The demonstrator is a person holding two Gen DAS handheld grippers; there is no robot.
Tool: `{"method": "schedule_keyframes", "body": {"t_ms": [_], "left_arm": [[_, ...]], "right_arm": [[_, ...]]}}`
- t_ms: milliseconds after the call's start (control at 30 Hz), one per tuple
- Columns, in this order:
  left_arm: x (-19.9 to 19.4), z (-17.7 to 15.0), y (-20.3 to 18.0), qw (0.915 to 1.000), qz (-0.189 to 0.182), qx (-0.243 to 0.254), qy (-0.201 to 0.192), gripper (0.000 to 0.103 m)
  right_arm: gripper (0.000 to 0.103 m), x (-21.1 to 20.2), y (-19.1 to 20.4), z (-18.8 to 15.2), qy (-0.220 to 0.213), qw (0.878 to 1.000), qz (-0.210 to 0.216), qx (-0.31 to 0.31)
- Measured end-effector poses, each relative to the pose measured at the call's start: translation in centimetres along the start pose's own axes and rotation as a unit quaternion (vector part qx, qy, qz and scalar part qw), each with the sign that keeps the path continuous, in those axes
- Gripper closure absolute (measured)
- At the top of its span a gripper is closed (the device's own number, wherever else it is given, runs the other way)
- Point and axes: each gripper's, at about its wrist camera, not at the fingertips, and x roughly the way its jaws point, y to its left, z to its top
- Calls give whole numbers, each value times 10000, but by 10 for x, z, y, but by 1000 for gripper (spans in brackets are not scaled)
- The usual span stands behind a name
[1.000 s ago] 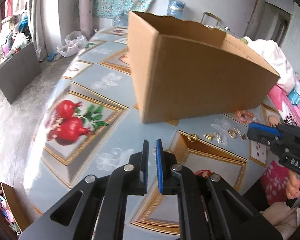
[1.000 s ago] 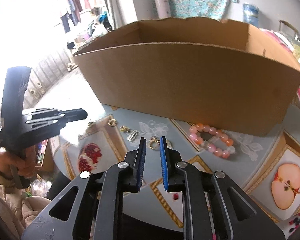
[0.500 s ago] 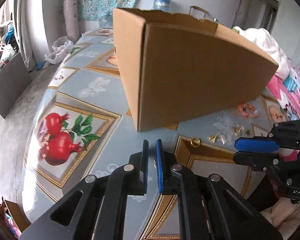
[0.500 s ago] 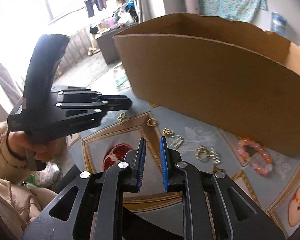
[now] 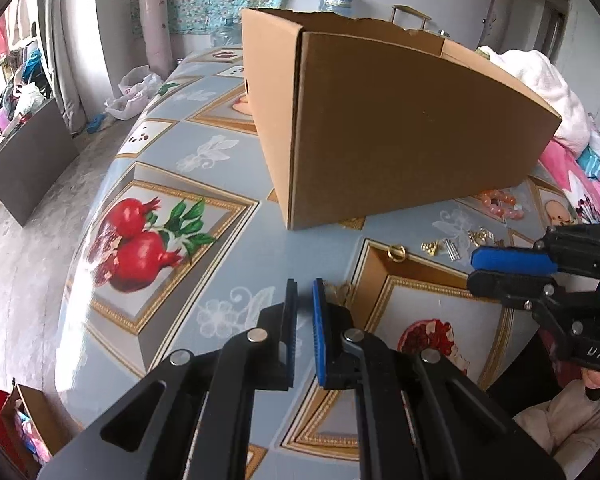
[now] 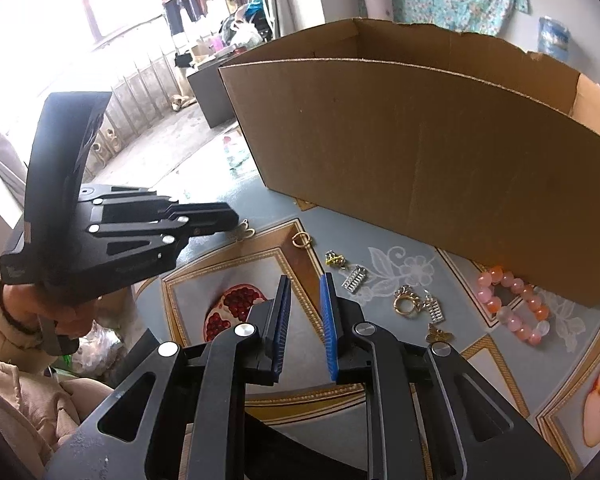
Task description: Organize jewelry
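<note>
Small jewelry pieces lie on the patterned tablecloth in front of a large open cardboard box (image 6: 420, 152): a gold ring (image 6: 301, 239), a gold charm (image 6: 334, 259), a silver clip (image 6: 354, 279), a gold ring with a clip (image 6: 414, 305), a gold butterfly (image 6: 440, 335) and a pink bead bracelet (image 6: 512, 309). My right gripper (image 6: 305, 286) hovers just in front of them, slightly open and empty. My left gripper (image 5: 304, 292) is nearly closed and empty, above a gold piece (image 5: 338, 290) partly hidden behind its fingers. The ring (image 5: 396, 252) and bracelet (image 5: 500, 204) also show in the left wrist view.
The box (image 5: 380, 128) fills the middle of the table. The table edge (image 5: 72, 280) curves round on the left. Each gripper shows in the other's view: the right one (image 5: 474, 270) and the left one (image 6: 236, 220). A pink-covered bed (image 5: 580, 152) stands to the right.
Both grippers have come closer to the jewelry. The right gripper's jaws have opened a little. The left gripper now sits by the gold piece at the table's left.
</note>
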Motion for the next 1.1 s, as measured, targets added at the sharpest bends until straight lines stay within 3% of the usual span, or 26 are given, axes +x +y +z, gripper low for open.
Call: {"method": "schedule_keyframes", "body": {"t_ms": [200,400,633,700,800,900,1100], "left_arm": [[-3,-3,-2,9999,-40,-127,35,96],[1,1,-18,9999,-49,98,115,96],[5,5,-32,9991,-372,140,121,95],[4,6,-27,9992,-381,40,140,92],[-3,9,-20,9993,-346,-128,73,72],[-7,10,-20,9994,-323,-111,-38,61],[5,12,-23,9997,-223,-46,23,60]], "right_arm": [[84,-12,-4,-5,-110,9999,30,63],[84,-16,-8,-8,-175,9997,67,127],[82,-20,-16,-12,-219,9994,116,222],[78,-21,-18,-12,-234,9993,142,257],[77,-21,-19,-12,-233,9992,180,280],[77,-18,-20,-12,-216,9991,214,286],[77,-22,-27,-15,-236,9988,221,366]]}}
